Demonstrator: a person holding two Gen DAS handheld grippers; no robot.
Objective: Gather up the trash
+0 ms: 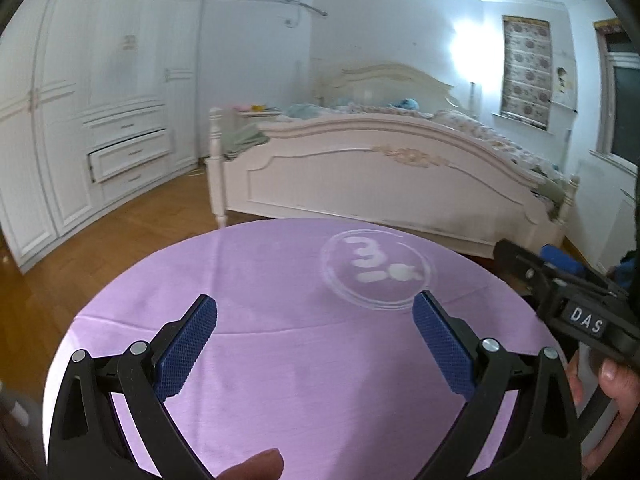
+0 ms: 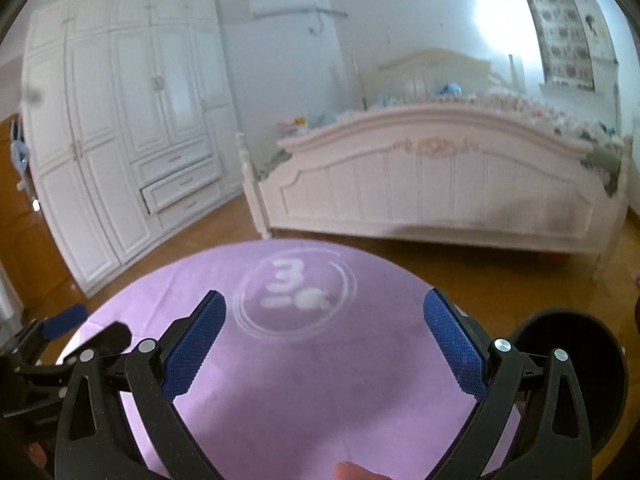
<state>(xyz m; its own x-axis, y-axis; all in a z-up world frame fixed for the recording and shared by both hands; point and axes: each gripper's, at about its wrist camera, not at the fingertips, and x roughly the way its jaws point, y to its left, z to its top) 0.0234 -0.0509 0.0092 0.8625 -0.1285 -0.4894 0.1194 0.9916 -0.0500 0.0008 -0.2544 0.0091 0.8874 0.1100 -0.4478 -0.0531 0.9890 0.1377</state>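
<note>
Bedroom scene from two handheld grippers hovering side by side over a round table covered in a lilac cloth printed with a white ring and the numeral 3. Both the left gripper and the right gripper have their blue-padded fingers spread wide with nothing between them, and no piece of trash can be made out anywhere. Behind stand a cream bed, a white wardrobe, and a dark round bin just right of the table.

light: dim, bluish | glare: lamp on wall | blur: background soft | edges: fisheye-bent, dark corners
</note>
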